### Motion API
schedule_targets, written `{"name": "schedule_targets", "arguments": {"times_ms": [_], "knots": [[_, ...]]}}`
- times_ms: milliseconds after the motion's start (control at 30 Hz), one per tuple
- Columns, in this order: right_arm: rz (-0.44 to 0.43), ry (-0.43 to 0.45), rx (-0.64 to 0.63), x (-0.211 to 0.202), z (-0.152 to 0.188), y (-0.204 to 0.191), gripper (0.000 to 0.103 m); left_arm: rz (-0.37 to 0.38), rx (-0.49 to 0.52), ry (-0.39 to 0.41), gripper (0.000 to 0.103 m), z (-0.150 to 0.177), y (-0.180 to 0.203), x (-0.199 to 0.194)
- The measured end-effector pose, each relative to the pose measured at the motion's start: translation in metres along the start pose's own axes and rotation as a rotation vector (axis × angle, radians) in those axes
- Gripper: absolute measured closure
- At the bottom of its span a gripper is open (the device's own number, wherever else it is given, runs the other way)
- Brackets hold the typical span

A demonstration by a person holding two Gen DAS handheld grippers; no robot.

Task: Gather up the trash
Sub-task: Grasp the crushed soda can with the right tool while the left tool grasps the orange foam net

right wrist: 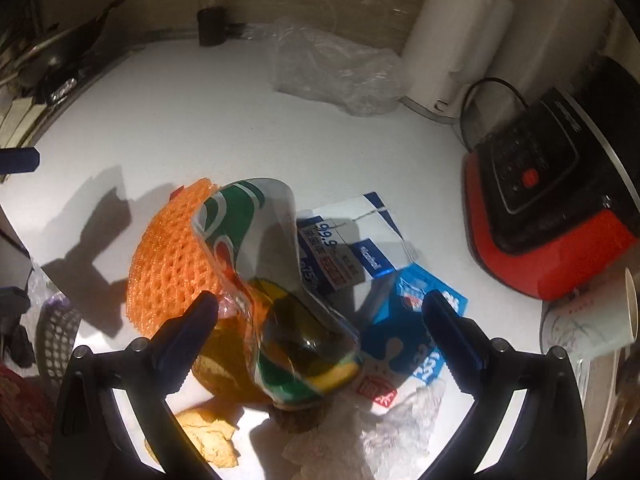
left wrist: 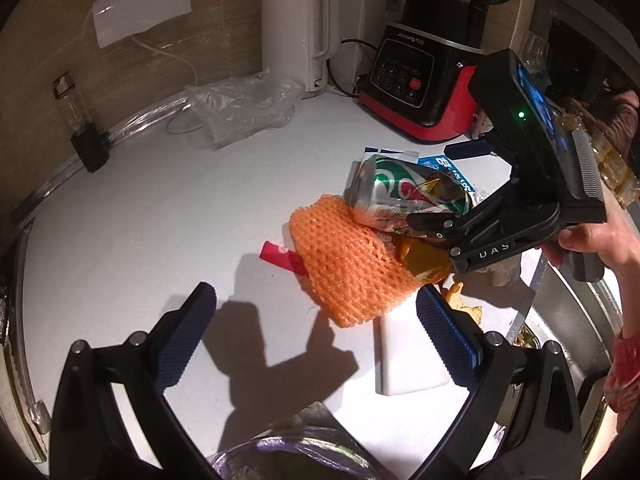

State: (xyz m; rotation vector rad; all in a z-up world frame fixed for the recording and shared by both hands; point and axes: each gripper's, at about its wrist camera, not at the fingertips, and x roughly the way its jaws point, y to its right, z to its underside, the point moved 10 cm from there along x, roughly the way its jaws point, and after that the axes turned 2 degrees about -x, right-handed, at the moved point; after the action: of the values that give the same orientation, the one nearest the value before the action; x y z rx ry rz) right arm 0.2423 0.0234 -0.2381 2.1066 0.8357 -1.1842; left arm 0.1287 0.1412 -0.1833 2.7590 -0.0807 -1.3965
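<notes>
The white counter point(left wrist: 120, 220) carried a heap of trash near its middle. At the back stood a red-and-black blender point(left wrist: 420, 80), a white kettle point(left wrist: 298, 36) and a crumpled clear bag point(left wrist: 240, 112); a small bottle point(left wrist: 78, 128) stood at the far left against the wall.

In the heap, an orange foam net point(left wrist: 352, 272) lay on the counter, partly over a red wrapper point(left wrist: 280, 258). A crushed green-and-silver can point(right wrist: 276, 280) rested tilted against the net's far side, over a brown wrapper point(left wrist: 424, 260). Behind and beside the can lay a white-and-blue carton point(right wrist: 352, 240) and a blue packet point(right wrist: 420, 332). A white card point(left wrist: 408, 360) lay flat just below the net, and crisp crumbs point(right wrist: 212, 432) sat near it.

The right tongs point(right wrist: 320, 316) were spread wide on either side of the can, their pads apart from it, not gripping. The left tongs point(left wrist: 316, 336) were also wide and held nothing, hovering just short of the net's near end, above a bag-lined bin point(left wrist: 280, 456) at the lower edge.
</notes>
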Motion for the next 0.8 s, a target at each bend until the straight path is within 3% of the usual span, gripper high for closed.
{"name": "schedule_targets", "arguments": {"times_ms": [33,100,167,200,367,533,700,733,800], "knots": [[0.004,-0.013,-0.023,0.006,-0.002,-0.003,0.004,0.006,-0.018,-0.006,0.007,0.002,-0.005,0.001],[0.003,-0.034,-0.054,0.013,-0.004,-0.008,0.018,0.020,-0.042,-0.014,0.007,0.006,-0.010,0.004],[-0.031,-0.048,-0.051,0.018,-0.002,-0.013,0.050,0.032,-0.057,-0.021,0.007,0.009,-0.010,0.007],[-0.057,-0.048,-0.040,0.018,0.000,-0.014,0.053,0.035,-0.056,-0.024,0.007,0.010,-0.008,0.009],[-0.090,0.006,0.005,0.009,0.003,-0.012,0.058,0.072,-0.031,-0.052,0.007,0.013,0.012,0.025],[-0.091,0.124,0.132,-0.022,0.001,0.012,0.058,0.151,-0.056,-0.110,0.007,0.006,0.036,0.054],[-0.074,0.224,0.264,-0.061,0.012,0.039,0.058,0.151,-0.119,-0.175,0.008,0.003,0.040,0.089],[-0.080,0.237,0.283,-0.067,0.016,0.041,0.058,0.144,-0.137,-0.176,0.012,0.003,0.039,0.093],[-0.086,0.256,0.311,-0.076,0.024,0.045,0.058,0.129,-0.178,-0.187,0.044,0.004,0.035,0.101]]}}
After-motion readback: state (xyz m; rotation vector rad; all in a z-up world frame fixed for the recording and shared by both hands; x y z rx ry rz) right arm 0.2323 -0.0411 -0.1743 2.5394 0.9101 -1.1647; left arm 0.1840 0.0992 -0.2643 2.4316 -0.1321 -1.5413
